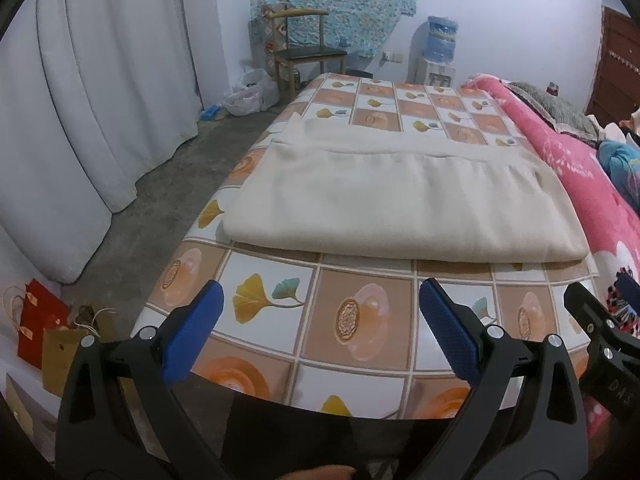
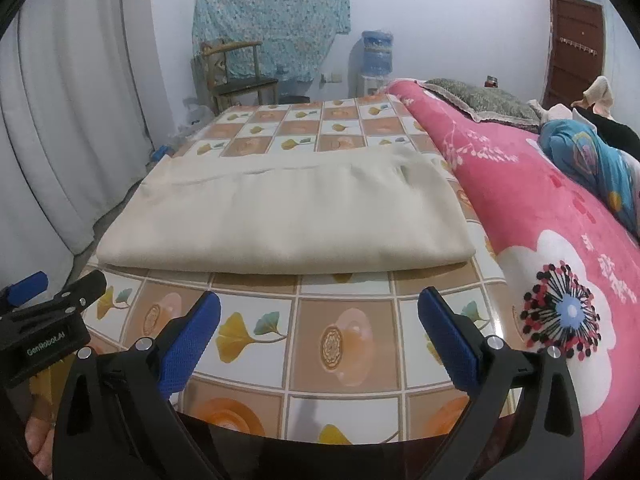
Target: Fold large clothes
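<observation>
A cream garment lies folded in a flat rectangle on the table with the tiled floral cloth; it also shows in the right wrist view. My left gripper is open and empty, held over the table's near edge, short of the garment's front fold. My right gripper is open and empty too, beside the left one at the same near edge. The right gripper's body shows at the right edge of the left wrist view. The left gripper's body shows at the left edge of the right wrist view.
A pink floral blanket on a bed borders the table's right side, with a pillow and clothes on it. White curtains hang on the left. A wooden chair and a water dispenser stand at the far wall. Paper bags sit on the floor at left.
</observation>
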A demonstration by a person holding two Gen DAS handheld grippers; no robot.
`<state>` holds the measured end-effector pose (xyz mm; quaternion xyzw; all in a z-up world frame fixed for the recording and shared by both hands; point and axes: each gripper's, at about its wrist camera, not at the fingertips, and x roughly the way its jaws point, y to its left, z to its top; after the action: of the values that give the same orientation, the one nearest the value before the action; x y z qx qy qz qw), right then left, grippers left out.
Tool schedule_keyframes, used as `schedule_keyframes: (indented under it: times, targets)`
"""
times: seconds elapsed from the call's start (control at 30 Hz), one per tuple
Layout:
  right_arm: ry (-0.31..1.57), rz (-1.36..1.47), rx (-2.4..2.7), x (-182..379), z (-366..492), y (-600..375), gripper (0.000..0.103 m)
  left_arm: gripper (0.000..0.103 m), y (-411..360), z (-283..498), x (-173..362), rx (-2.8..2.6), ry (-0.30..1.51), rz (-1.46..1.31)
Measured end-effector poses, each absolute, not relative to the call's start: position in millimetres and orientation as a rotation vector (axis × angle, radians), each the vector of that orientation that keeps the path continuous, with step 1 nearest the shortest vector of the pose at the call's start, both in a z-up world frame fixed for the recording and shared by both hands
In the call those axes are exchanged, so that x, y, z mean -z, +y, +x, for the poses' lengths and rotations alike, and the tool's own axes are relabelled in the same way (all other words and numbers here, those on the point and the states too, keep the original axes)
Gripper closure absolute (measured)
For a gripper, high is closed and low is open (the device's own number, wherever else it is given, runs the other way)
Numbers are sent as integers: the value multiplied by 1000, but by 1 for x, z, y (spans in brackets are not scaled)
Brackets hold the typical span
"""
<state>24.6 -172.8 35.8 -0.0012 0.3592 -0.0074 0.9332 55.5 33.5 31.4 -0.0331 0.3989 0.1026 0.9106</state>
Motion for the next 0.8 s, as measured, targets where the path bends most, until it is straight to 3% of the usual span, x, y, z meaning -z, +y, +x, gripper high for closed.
schedule_keyframes:
  times: [0.8]
  targets:
    - [764,-58,8,-32,31,-162,7,8,33,57,-27,-195,832,-77]
